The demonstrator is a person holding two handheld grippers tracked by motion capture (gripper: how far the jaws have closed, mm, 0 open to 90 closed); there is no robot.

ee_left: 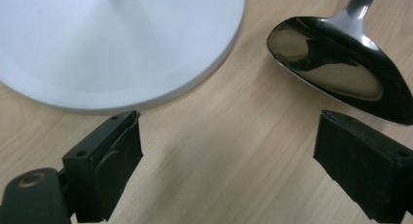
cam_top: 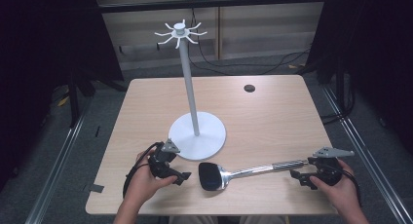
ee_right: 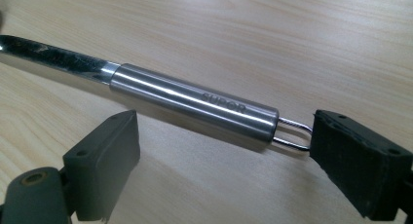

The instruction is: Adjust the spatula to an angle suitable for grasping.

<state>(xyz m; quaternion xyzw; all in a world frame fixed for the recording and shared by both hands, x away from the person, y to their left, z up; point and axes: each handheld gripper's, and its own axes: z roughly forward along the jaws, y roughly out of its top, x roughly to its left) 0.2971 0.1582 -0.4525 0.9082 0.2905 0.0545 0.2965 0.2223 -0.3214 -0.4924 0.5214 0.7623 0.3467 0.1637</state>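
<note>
Spoon (cam_top: 214,175) flat on table (cam_top: 272,112) btwn left gripper (cam_top: 171,171) & right gripper (cam_top: 304,177), both jaws wide, empty.

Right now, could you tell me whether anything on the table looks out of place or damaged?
Nothing stands out. The serving spoon lies flat and intact beside the white hook stand, which stands upright with bare hooks. Both grippers, left gripper and right gripper, are open.

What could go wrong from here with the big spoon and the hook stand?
1. The spoon's handle is smooth and round, and the open right gripper sits near its wire-loop end, so it may roll or slip in a grasp.
2. The bowl lies close to the stand's base; lifting one end could swing it into the stand.
</note>
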